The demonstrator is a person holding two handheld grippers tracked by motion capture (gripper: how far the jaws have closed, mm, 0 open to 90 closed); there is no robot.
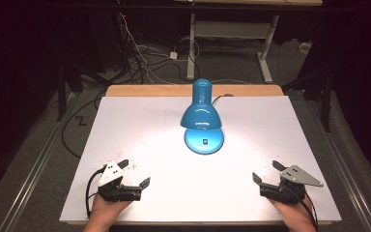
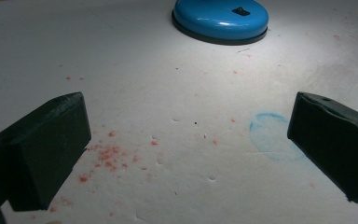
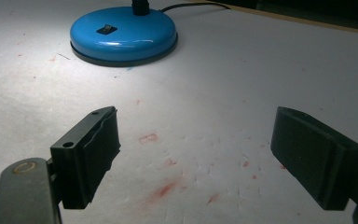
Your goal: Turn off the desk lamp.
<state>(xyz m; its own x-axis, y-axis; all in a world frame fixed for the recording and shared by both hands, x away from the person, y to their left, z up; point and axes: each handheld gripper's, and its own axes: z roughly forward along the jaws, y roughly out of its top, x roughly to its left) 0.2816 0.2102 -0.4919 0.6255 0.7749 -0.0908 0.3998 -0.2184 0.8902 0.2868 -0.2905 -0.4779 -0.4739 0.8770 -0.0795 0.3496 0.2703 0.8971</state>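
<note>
High view: lit blue desk lamp (image 1: pixel 201 117) mid-bench (image 1: pixel 140 125), well apart from left hand-held gripper (image 1: pixel 136 175) and right hand-held gripper (image 1: pixel 266 171), both spread wide, empty, over red-speckled white sheet.

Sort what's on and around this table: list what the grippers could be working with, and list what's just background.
Likely in play: blue desk lamp, lit, with its base switch; left gripper and right gripper, both open.

Background: red stains, blue ring mark, floor cables, far desk frame.

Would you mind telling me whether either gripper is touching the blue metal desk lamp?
No, the left gripper and right gripper both sit open near the table's front edge, well apart from the blue metal desk lamp.
</note>
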